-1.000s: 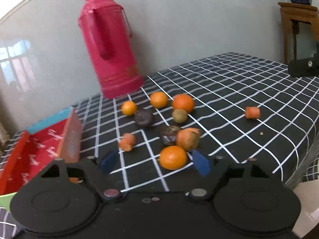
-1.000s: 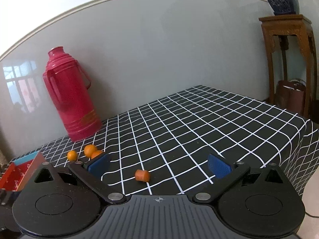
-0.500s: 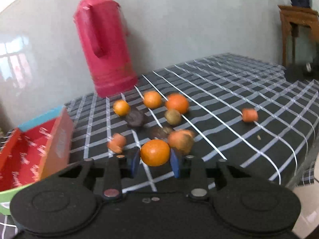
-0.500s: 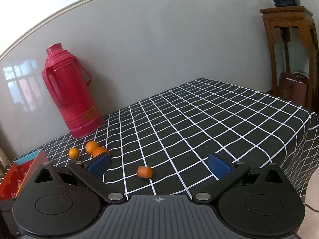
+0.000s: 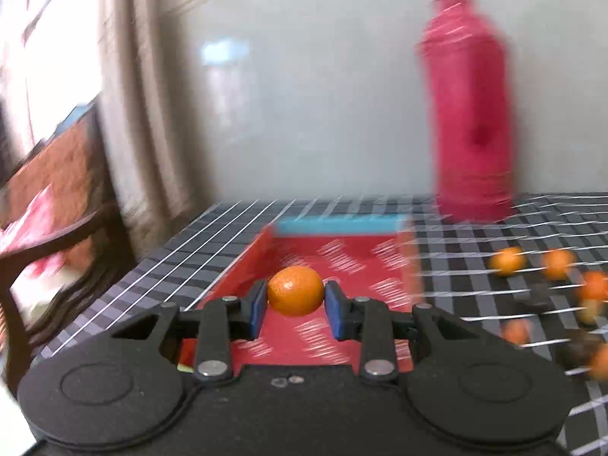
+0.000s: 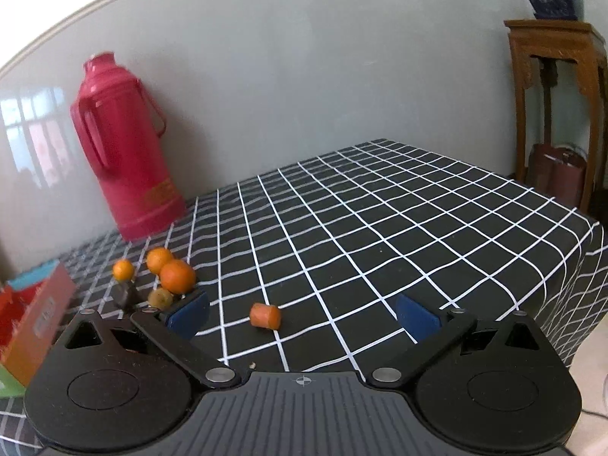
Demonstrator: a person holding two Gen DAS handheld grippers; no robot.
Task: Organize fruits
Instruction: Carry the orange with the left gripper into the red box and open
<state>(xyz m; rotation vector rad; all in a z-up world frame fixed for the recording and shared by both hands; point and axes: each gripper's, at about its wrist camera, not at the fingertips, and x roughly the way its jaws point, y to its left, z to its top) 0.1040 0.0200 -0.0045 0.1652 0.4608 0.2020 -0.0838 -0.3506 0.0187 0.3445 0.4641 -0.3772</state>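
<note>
**Orange over the box**

The left gripper (image 5: 295, 309) pinches an orange (image 5: 295, 290) above the red box (image 5: 342, 254) (view blurred). The right gripper (image 6: 302, 313) is spread wide above the checked tablecloth (image 6: 380, 220), near a carrot piece (image 6: 265, 315).

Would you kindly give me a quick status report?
Left gripper shut on orange, over red box. Right gripper open, empty. Other fruit on tablecloth. Nothing blocking.

A table under a black-and-white checked tablecloth (image 6: 380, 220) carries a red thermos (image 6: 125, 152) at its back edge. In front of the thermos lie loose oranges (image 6: 176, 275) and a carrot chunk (image 6: 265, 315); a red box (image 6: 36, 323) sits to the thermos's left.
</note>
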